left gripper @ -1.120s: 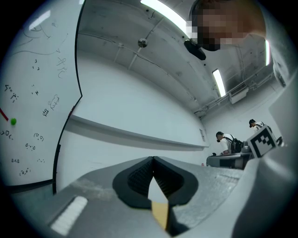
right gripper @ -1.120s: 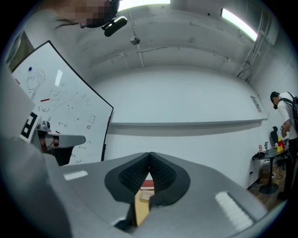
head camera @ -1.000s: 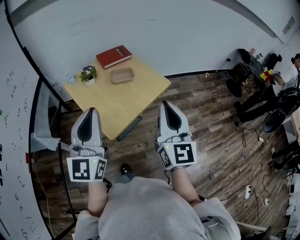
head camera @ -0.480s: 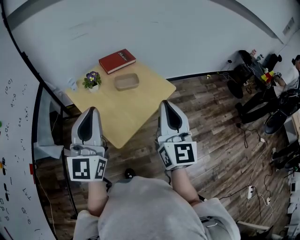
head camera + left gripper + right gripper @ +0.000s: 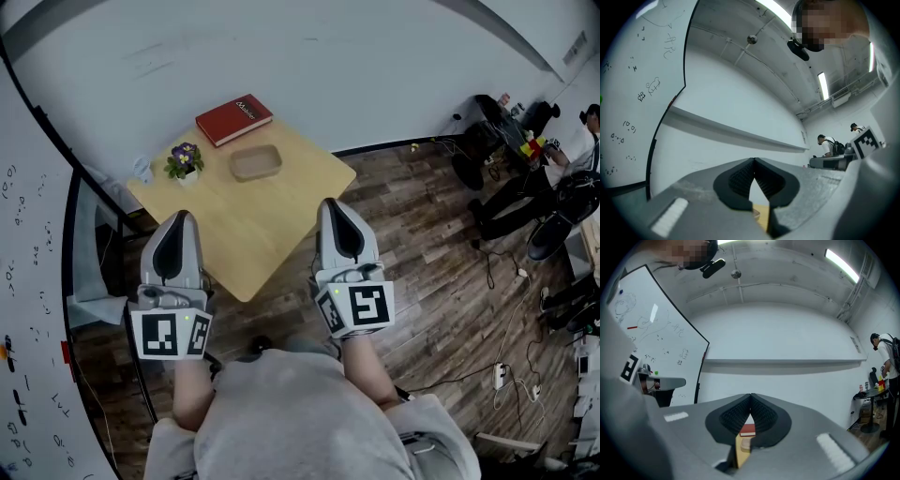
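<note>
Both grippers are held side by side over the near edge of a light wooden table [image 5: 281,211], touching nothing. My left gripper [image 5: 179,218] is shut and empty, its ribbed pads meeting at the tips [image 5: 754,161]. My right gripper [image 5: 335,205] is shut and empty too [image 5: 751,396]. On the table's far side lie a red book [image 5: 234,118], a shallow tan tray [image 5: 256,162] and a small pot of flowers [image 5: 184,161]. Through the right gripper's gap I see the red book [image 5: 748,430] and the tray [image 5: 746,443]. Only a strip of the table [image 5: 762,217] shows through the left gripper's gap.
A whiteboard [image 5: 28,281] with scribbles stands at the left, its frame beside the table. A white wall runs behind the table. At the right, people [image 5: 562,187] sit by a cluttered stand. Cables and a power strip [image 5: 497,382] lie on the wooden floor.
The view has drifted: the table sits slightly further right and nearer under the grippers, and the whiteboard has slid leftward. Both grippers stay shut.
</note>
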`<action>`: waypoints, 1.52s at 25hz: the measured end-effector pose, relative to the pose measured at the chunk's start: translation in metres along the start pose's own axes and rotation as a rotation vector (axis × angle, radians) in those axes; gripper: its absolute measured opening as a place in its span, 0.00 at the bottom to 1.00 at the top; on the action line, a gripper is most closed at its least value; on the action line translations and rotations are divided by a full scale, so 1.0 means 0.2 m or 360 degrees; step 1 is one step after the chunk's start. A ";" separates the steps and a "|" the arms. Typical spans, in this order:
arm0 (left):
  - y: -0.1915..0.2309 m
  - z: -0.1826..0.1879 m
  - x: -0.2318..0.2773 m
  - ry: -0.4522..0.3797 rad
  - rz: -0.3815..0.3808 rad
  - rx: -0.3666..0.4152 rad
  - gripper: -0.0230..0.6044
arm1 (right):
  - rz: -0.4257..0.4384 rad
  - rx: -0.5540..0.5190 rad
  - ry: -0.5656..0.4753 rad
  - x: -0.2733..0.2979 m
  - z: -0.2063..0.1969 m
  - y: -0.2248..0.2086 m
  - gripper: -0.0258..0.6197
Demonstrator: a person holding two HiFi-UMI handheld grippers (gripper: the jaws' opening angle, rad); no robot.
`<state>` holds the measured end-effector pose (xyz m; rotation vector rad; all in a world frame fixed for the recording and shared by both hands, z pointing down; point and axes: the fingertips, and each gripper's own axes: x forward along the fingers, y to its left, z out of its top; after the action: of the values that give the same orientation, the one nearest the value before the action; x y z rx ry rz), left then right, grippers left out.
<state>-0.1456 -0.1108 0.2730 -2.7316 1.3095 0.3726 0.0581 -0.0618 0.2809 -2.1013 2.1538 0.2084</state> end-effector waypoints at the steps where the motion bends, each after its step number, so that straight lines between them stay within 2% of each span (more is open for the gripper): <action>1: 0.01 -0.01 0.01 0.0004 -0.0005 -0.0006 0.04 | -0.0004 -0.0004 0.0007 0.00 -0.01 0.00 0.04; 12: 0.05 -0.08 0.13 0.0038 -0.0043 -0.0038 0.04 | -0.0038 -0.0024 0.0052 0.11 -0.06 -0.04 0.04; 19: 0.14 -0.12 0.27 0.0032 0.0003 -0.0035 0.04 | -0.0002 -0.0012 0.0050 0.29 -0.10 -0.08 0.04; 38: 0.28 -0.26 0.81 0.0027 0.0129 -0.0041 0.04 | 0.0131 -0.0011 0.0062 0.88 -0.18 -0.34 0.04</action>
<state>-0.0832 -0.2783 0.2830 -2.7143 1.4328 0.3763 0.1228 -0.2435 0.2837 -2.0389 2.2670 0.1846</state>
